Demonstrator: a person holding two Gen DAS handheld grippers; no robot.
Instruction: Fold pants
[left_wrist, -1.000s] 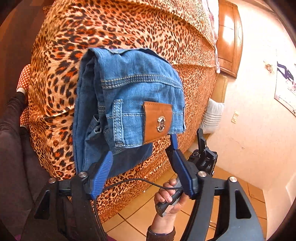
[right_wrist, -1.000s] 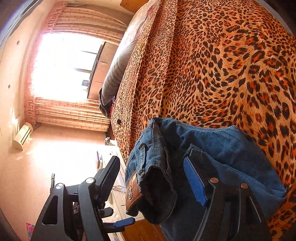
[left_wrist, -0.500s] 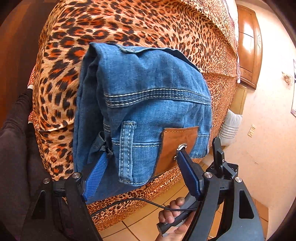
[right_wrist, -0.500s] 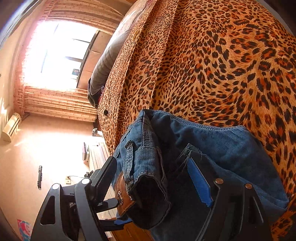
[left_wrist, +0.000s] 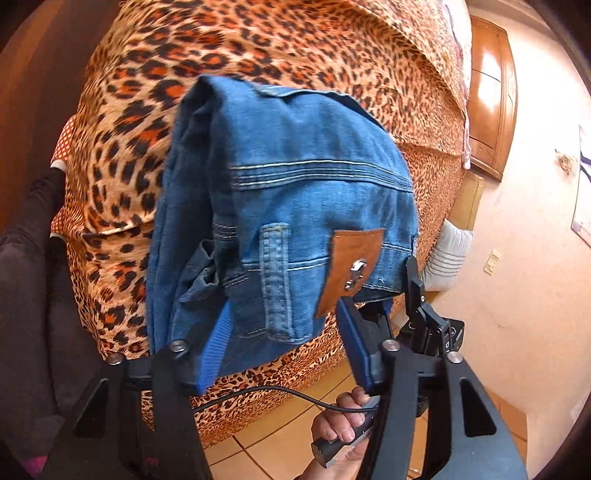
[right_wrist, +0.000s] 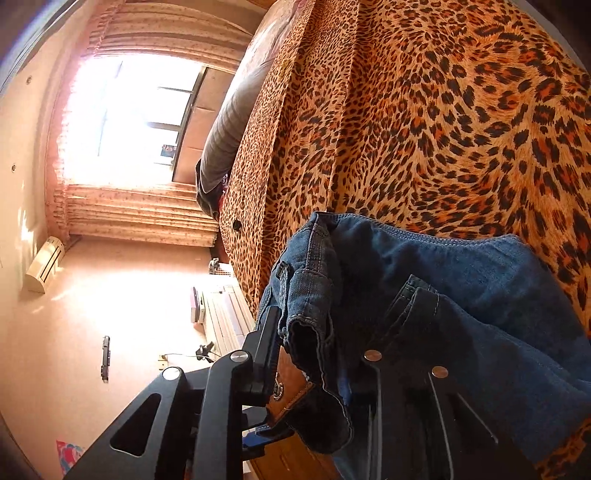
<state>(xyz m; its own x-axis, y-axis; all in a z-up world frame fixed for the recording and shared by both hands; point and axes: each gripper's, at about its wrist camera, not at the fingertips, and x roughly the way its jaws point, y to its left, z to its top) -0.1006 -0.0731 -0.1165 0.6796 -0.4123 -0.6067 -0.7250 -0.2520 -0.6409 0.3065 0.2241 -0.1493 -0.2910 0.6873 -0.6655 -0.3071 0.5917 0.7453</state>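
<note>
A: Jeans (left_wrist: 295, 206), folded into a thick bundle, lie on the leopard-print bedspread (left_wrist: 258, 48) just ahead of both tools, at the bed's edge above the tiled floor (left_wrist: 273, 424).

B: And the left gripper (left_wrist: 284, 341)?

A: Its blue pads (left_wrist: 214, 350) stand wide apart. The near hem of the bundle hangs between them, with the brown leather patch (left_wrist: 351, 266) just above the right-hand pad. Neither pad presses the denim.

B: The right gripper (right_wrist: 325, 350)?

A: Its fingers have drawn in around the waistband fold. The left-hand finger (right_wrist: 266, 347) sits against the patch side of the cloth; the other is buried under denim, so only its black frame shows. It looks clamped on the jeans.

B: Anything else near the tools?

A: A hand (left_wrist: 343, 428) grips the right tool's handle below the left one, with a black cable (left_wrist: 273, 391) crossing in front.
</note>
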